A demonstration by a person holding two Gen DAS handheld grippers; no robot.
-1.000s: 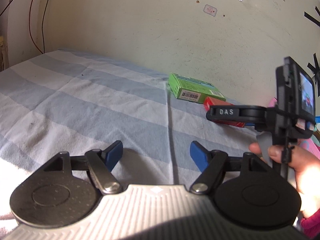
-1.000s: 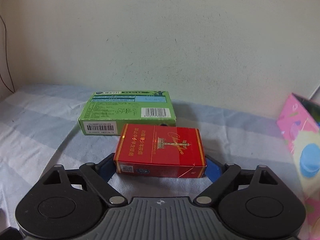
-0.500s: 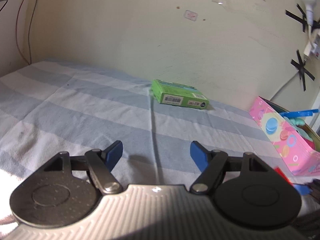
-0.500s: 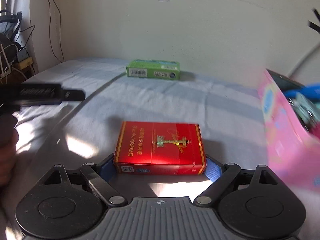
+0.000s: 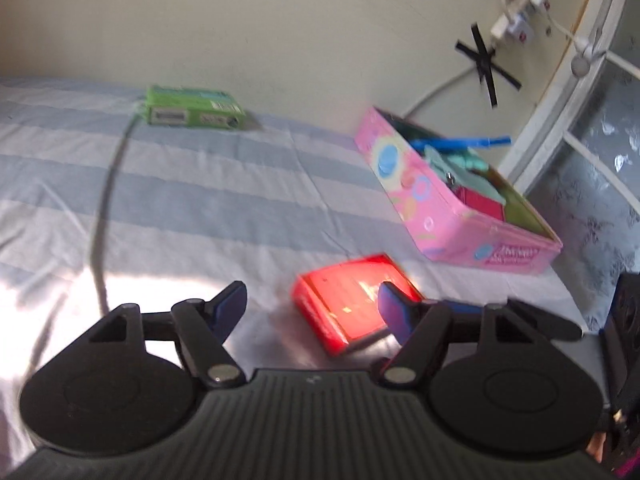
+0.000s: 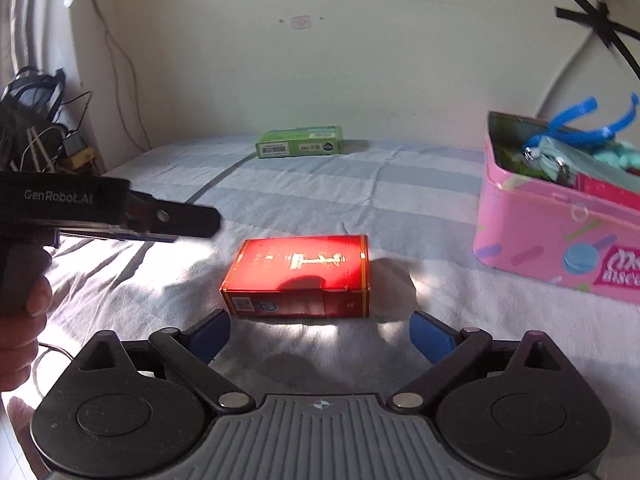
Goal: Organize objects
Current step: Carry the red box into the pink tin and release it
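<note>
With "GenRobot.AI" legible on the left gripper and its jaws empty, the right gripper, whose jaws had just opened wide, sat just short of the red pack lying flat, long axis left-right, on the striped sheet.

Home bedroom, striped bedsheet over a bed, plaster wall, frosted window
</note>
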